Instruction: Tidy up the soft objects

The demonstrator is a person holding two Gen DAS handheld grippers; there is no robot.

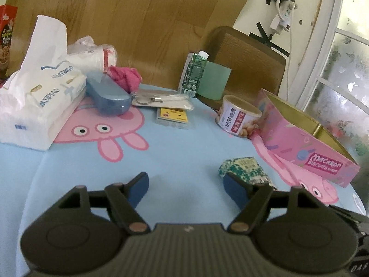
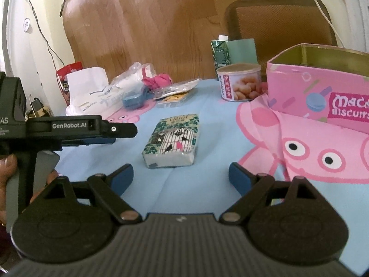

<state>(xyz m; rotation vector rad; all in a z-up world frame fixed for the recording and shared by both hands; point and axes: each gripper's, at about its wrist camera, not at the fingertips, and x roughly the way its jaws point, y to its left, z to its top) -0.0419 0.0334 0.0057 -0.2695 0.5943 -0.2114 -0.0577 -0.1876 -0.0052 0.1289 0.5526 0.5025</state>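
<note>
We see both grippers hovering low over a desk (image 1: 175, 161) covered in a blue cartoon-pig cloth. The left gripper (image 1: 185, 185) has its fingers spread wide with nothing between them; the right gripper (image 2: 181, 176) is likewise wide open and holds nothing. The small tissue pack (image 2: 171, 142), printed with a birdcage, lies flat on the cloth just beyond the right gripper, roughly centred between its fingers and apart from them. In the left wrist view the same pack (image 1: 244, 169) sits just beside the gripper's right finger, partly hidden behind it; we cannot tell whether they touch. To the right stands an open pink biscuit tin (image 2: 320, 87), with a can of peanuts (image 2: 239, 82) at its left and a green carton (image 2: 220, 52) farther back. At the far left lies a large tissue pack (image 1: 39, 101) with a sheet standing up from its slot, a blue case (image 1: 108, 97) beside it, a pink cloth (image 1: 125, 76) behind that, and a crumpled plastic bag (image 1: 92, 53). A yellow-labelled packet (image 1: 174, 116) lies near the middle of the desk. A brown chair (image 2: 279, 25) stands behind the desk.
</note>
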